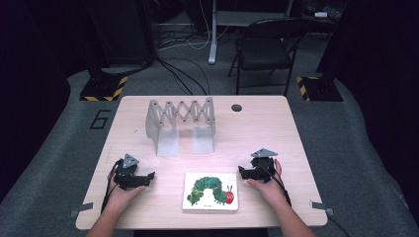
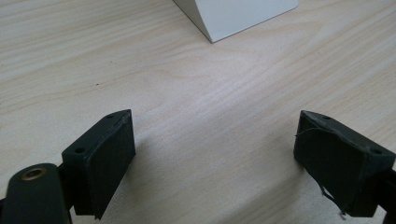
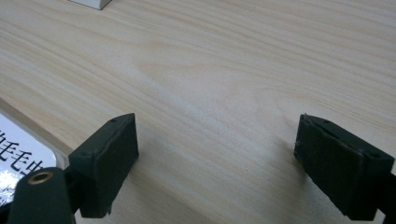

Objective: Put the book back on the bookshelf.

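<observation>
The flat, glossy picture book (image 1: 211,191) lies on the table (image 1: 276,128) between my grippers. Left gripper (image 1: 148,177) and right gripper (image 1: 241,171) rest with fingers wide, empty. I judge both should approach low at its thin edges. Behind stands a ribbed grey rack (image 1: 181,123).

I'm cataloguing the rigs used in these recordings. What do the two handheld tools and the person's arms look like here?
Both the left tool and right tool are black, each topped by a grey three-cornered plate, with a black cable trailing back along the forearm. Each has two blocky black jaws with flat pads and small screw holes. The forearms are bare, no sleeves visible.
</observation>
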The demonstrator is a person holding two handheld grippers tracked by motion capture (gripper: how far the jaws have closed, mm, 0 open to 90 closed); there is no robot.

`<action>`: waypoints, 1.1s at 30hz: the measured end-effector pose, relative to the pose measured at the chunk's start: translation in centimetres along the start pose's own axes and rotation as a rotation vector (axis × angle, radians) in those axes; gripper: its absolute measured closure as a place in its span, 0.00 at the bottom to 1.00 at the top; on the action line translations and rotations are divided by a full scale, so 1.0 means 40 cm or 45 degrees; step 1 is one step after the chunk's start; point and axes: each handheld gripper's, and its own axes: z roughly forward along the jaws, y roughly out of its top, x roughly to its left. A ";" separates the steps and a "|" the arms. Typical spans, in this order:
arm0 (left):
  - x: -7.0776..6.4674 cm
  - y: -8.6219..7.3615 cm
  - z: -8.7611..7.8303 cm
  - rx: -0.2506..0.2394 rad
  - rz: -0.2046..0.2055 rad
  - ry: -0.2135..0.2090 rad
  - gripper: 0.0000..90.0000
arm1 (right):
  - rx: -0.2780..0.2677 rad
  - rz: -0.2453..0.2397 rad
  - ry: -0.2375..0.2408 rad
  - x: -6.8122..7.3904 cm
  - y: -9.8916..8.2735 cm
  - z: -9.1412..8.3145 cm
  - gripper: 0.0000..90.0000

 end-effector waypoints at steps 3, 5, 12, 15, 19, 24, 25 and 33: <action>-0.001 0.000 0.000 -0.001 -0.008 0.001 0.14 | 0.004 0.001 0.001 0.000 0.000 0.000 0.15; -0.001 0.000 -0.001 0.005 -0.002 -0.001 0.14 | 0.004 0.000 0.001 0.000 0.000 0.000 0.15; -0.004 0.000 -0.003 0.016 -0.001 -0.009 0.14 | 0.004 0.026 -0.008 0.005 -0.001 -0.001 0.15; -0.005 0.000 -0.001 0.005 -0.003 -0.003 0.14 | 0.005 0.024 -0.008 0.005 -0.001 -0.002 0.15; -0.005 0.000 -0.001 0.005 -0.005 -0.001 0.14 | 0.009 0.013 -0.007 0.003 -0.001 -0.002 0.15; -0.005 0.003 -0.003 0.014 -0.016 0.015 0.15 | 0.000 0.024 -0.009 0.003 -0.002 -0.003 0.16; -0.005 0.004 -0.004 0.022 -0.024 0.014 0.17 | 0.006 0.024 -0.006 0.003 -0.002 -0.004 0.17; 0.000 0.007 -0.017 0.046 -0.080 0.000 0.23 | 0.040 0.027 -0.007 -0.006 0.000 -0.023 0.33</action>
